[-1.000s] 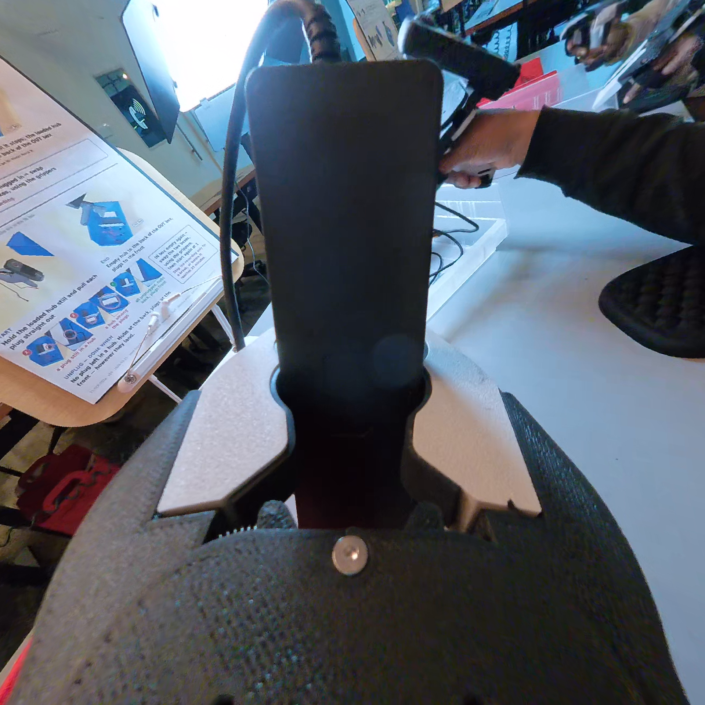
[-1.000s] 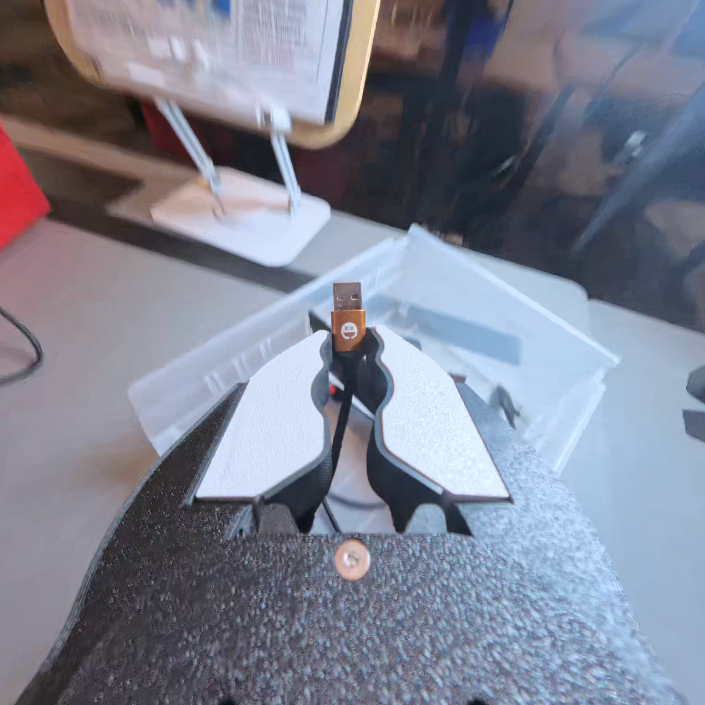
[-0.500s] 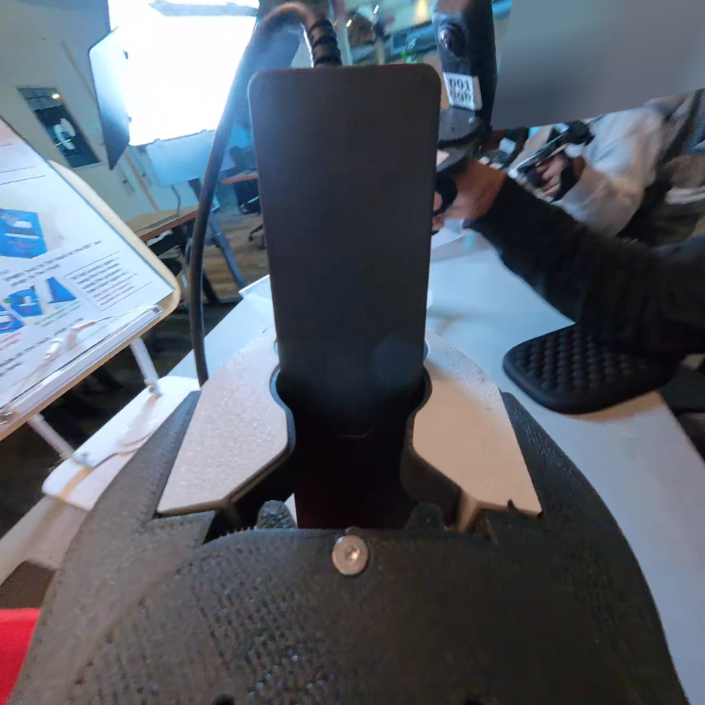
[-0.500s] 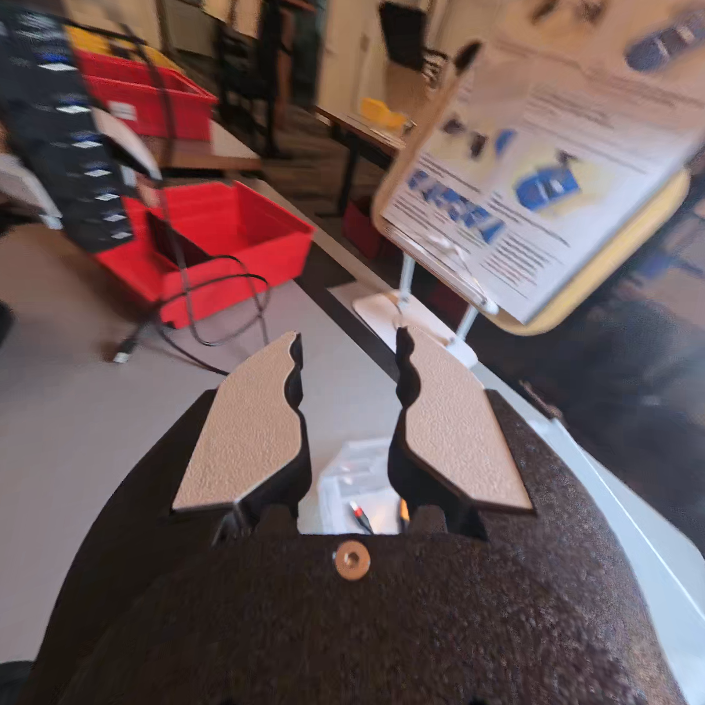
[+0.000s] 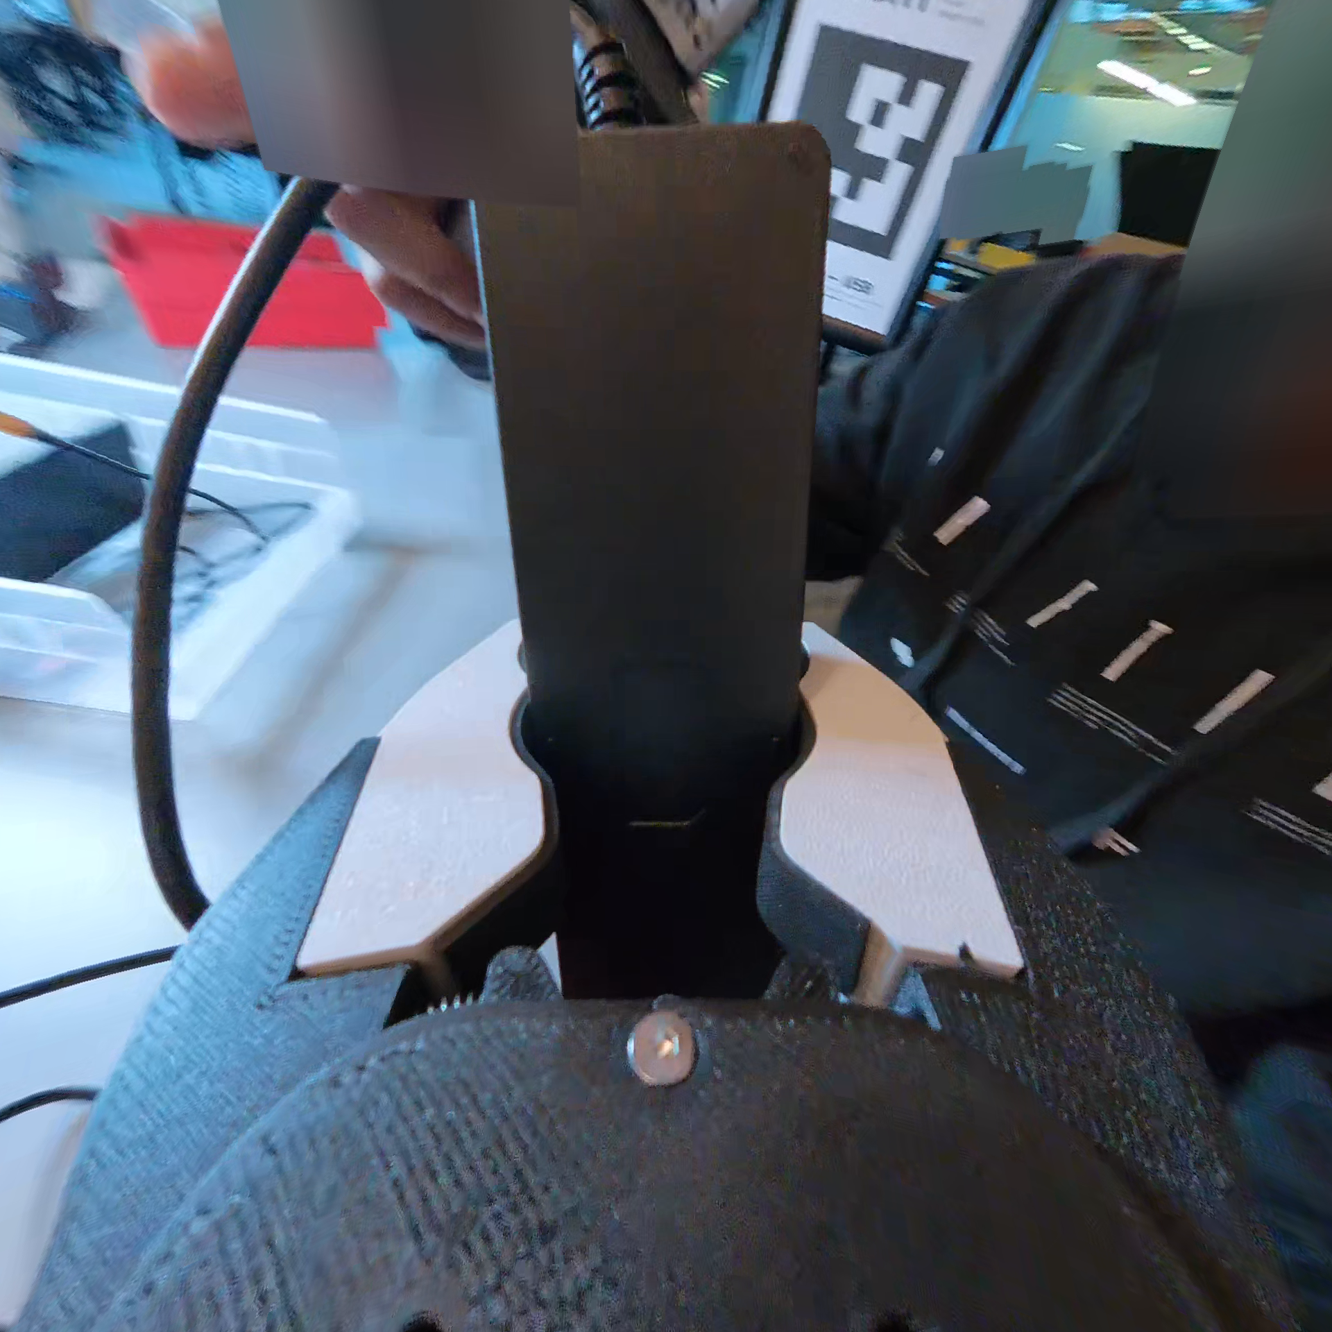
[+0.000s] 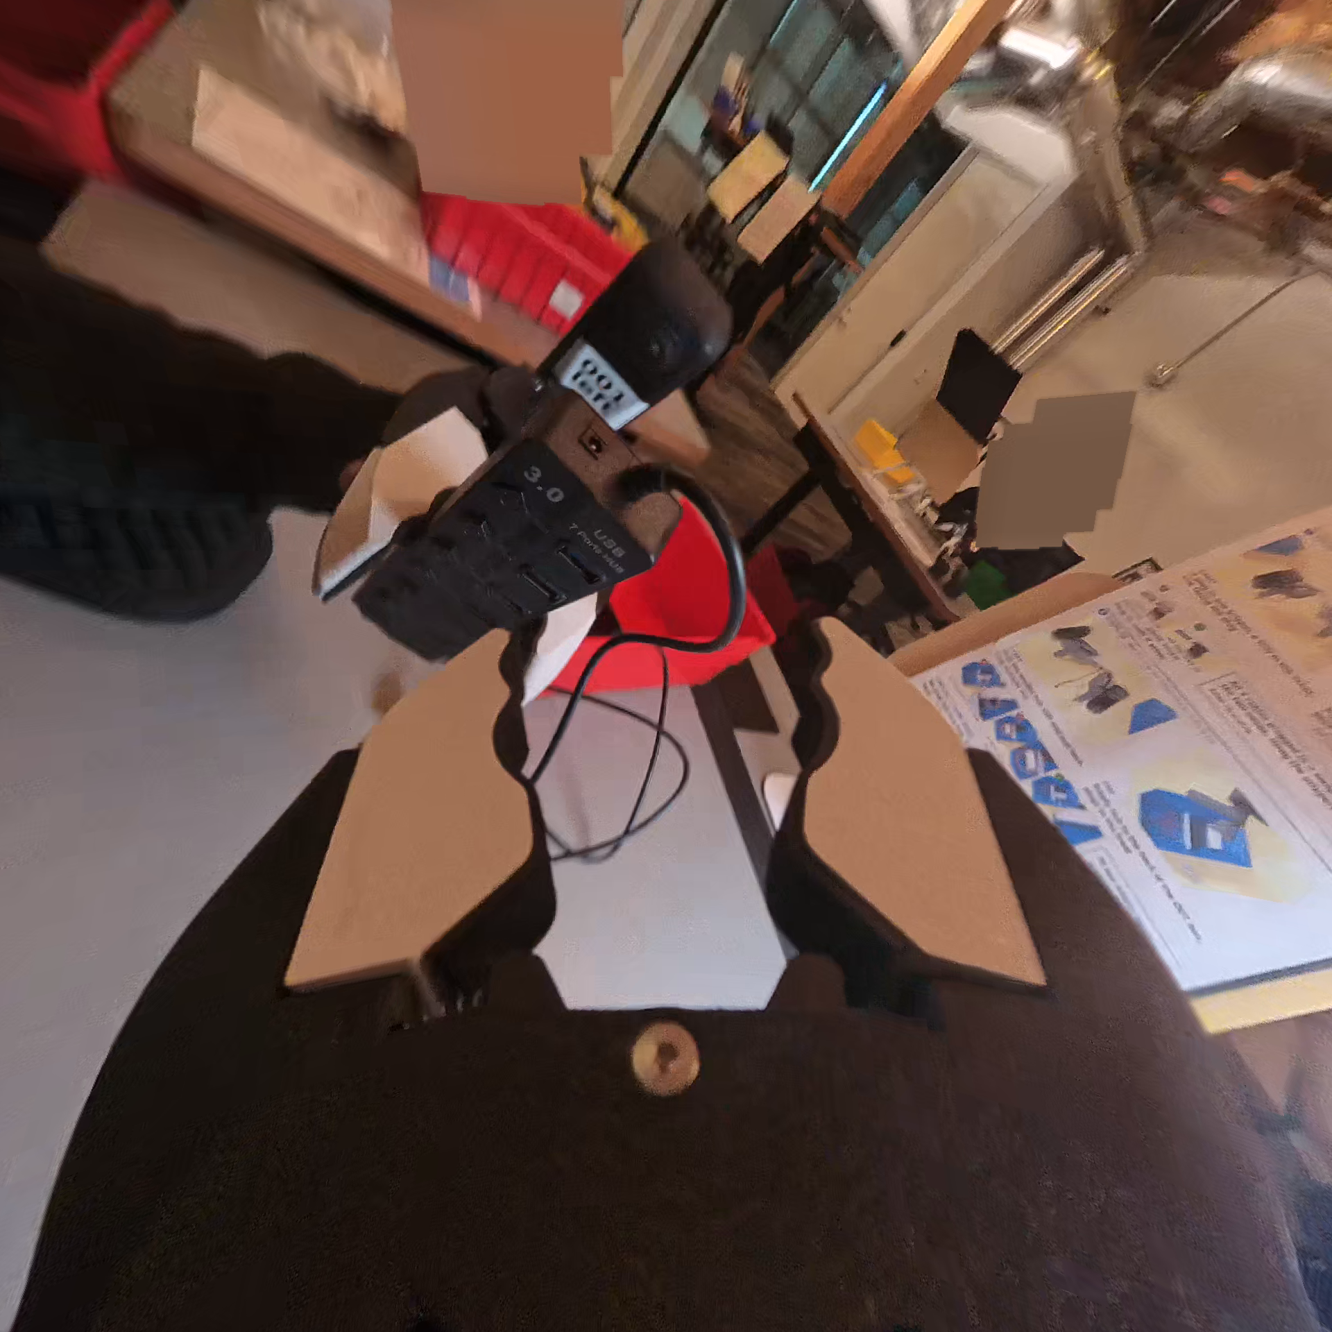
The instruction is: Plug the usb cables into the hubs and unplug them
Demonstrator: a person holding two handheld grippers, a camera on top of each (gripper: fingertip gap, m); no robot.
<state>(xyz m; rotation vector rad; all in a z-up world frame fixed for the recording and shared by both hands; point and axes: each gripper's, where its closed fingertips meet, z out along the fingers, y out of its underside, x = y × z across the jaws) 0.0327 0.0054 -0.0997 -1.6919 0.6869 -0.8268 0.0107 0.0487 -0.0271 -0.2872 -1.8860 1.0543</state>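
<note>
Presumably to keep its ports reachable, the left gripper (image 5: 663,728) holds the black hub (image 5: 656,403) clamped upright above the surface (image 6: 144,721), while the right gripper's (image 6: 663,692) fingers stand apart and empty nearby.

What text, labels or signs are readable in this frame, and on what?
I do not quote writing; these bear it.
The black hub: white print on top.
White sticker above it: short print.
Instruction sheet: small, blurred.
Marker sign: blurred line beneath pattern.
</note>
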